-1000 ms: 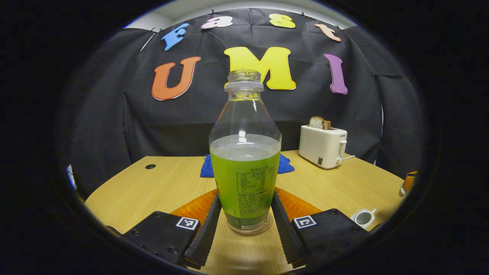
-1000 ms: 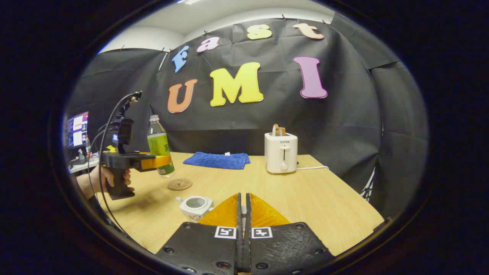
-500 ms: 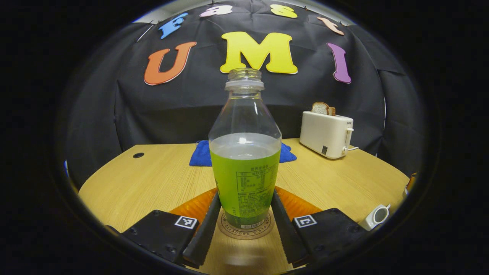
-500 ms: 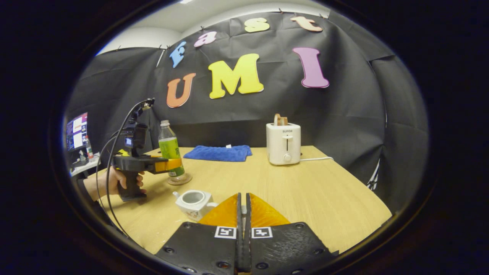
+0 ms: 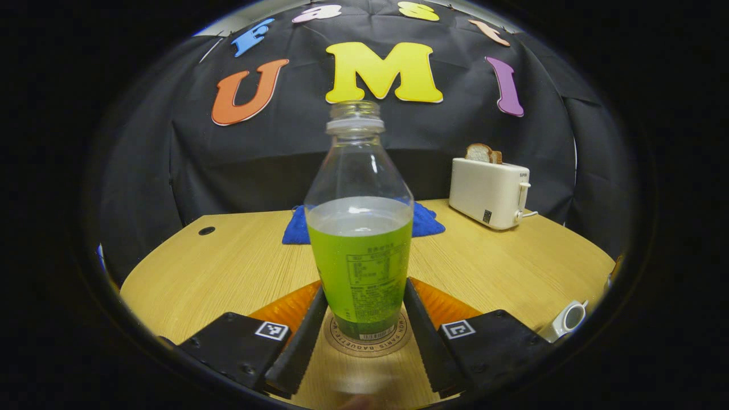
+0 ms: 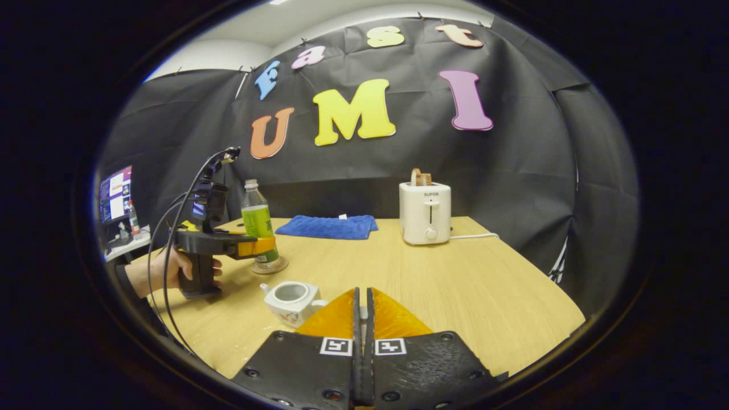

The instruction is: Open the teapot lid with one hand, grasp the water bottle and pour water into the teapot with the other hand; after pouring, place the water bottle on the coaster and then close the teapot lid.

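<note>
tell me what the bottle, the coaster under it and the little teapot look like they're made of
Water bottle: clear, glossy plastic by the look; the wall shows through its upper part, and a green printed label wraps the lower half.
Coaster: matte brown disc with printed lettering, probably cork or wood; too small to tell which.
Teapot: white and smooth with a soft sheen, likely glazed ceramic.

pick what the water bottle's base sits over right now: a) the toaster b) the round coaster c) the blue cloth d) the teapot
b: the water bottle stands upright over the round coaster, between the left gripper fingers; the open teapot sits apart on the table.
</note>
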Available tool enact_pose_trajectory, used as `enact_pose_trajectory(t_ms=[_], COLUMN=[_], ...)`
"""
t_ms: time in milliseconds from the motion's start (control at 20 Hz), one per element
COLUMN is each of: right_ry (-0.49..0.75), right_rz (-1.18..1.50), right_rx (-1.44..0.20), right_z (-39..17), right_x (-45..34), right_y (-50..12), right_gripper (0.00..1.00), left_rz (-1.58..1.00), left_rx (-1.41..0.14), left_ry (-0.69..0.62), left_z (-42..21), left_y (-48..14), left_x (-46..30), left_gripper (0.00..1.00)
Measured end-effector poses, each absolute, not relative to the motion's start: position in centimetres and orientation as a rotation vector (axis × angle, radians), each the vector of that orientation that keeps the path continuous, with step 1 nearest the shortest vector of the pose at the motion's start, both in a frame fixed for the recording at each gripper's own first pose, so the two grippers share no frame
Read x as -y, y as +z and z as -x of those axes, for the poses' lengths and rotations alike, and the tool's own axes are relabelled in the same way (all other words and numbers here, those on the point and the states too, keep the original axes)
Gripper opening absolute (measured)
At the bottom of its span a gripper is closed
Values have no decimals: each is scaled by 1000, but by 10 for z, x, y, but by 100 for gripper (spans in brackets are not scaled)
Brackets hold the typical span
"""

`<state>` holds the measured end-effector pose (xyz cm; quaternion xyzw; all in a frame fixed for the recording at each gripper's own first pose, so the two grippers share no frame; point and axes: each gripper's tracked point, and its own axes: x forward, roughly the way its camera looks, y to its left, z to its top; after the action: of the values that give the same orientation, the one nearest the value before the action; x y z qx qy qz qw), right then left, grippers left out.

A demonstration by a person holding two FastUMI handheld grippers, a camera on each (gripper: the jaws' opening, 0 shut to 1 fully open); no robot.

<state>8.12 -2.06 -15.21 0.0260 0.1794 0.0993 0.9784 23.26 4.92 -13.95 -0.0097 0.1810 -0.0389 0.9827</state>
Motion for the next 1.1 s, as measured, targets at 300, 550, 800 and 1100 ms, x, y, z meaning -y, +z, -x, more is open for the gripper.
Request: enact_pose_trajectory(t_ms=[300, 550, 800, 1100], right_ry=[207, 205, 266, 324], right_rz=[-41, -17, -28, -20], right_rx=[-350, -312, -291, -262], right_z=[-73, -66, -70, -92], right_x=[14, 10, -15, -44], right_y=[-143, -128, -123, -119], right_gripper=[0, 0, 0, 0], left_rz=[-17, 51, 134, 124], left_rx=[-376, -415, -389, -300], left_ry=[-44, -19, -7, 112], left_z=[-218, -172, -103, -46], left_y=[-136, -136, -119, -100], left_x=[-52, -59, -63, -97], left_gripper=[100, 100, 100, 100])
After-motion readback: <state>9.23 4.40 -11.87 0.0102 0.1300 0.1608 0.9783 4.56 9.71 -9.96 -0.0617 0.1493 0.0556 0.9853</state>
